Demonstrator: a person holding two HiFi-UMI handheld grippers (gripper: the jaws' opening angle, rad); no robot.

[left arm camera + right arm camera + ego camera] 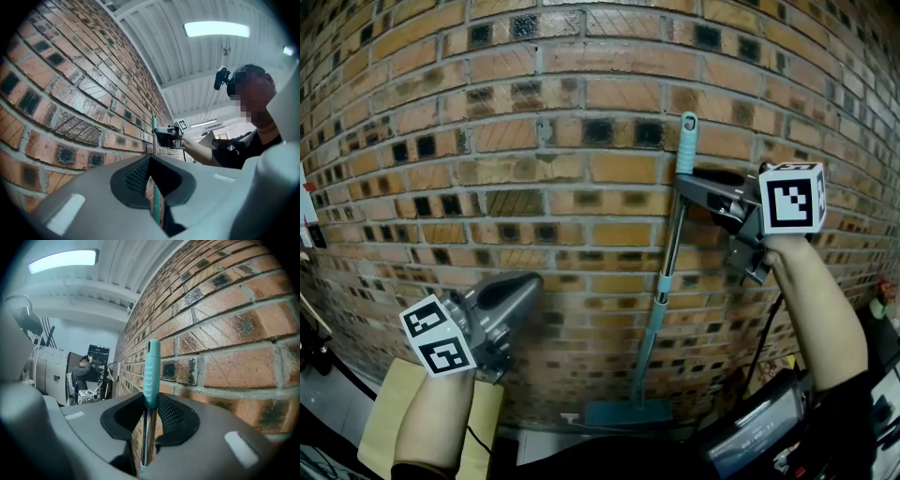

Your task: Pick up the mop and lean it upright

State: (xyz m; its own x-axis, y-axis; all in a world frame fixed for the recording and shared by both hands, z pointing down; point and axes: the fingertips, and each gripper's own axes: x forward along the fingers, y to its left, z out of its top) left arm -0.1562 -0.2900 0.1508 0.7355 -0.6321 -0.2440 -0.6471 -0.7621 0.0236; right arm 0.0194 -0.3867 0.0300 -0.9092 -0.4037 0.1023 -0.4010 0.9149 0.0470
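Observation:
The mop stands nearly upright against the brick wall (581,112). Its teal grip (687,141) is at the top, a metal and teal shaft (661,281) runs down, and the flat teal head (628,412) rests on the floor. My right gripper (684,185) is shut on the shaft just below the grip. In the right gripper view the grip (152,371) rises between the pads (168,416) of that gripper (151,401). My left gripper (532,281) hangs well left of the shaft, shut and empty. In the left gripper view its jaws (150,159) meet, and the shaft (155,206) shows beyond them.
A yellowish pad (380,422) lies on the floor at lower left. A dark device with a screen (759,436) sits at lower right by my right arm. A person (84,371) stands far off along the wall among equipment.

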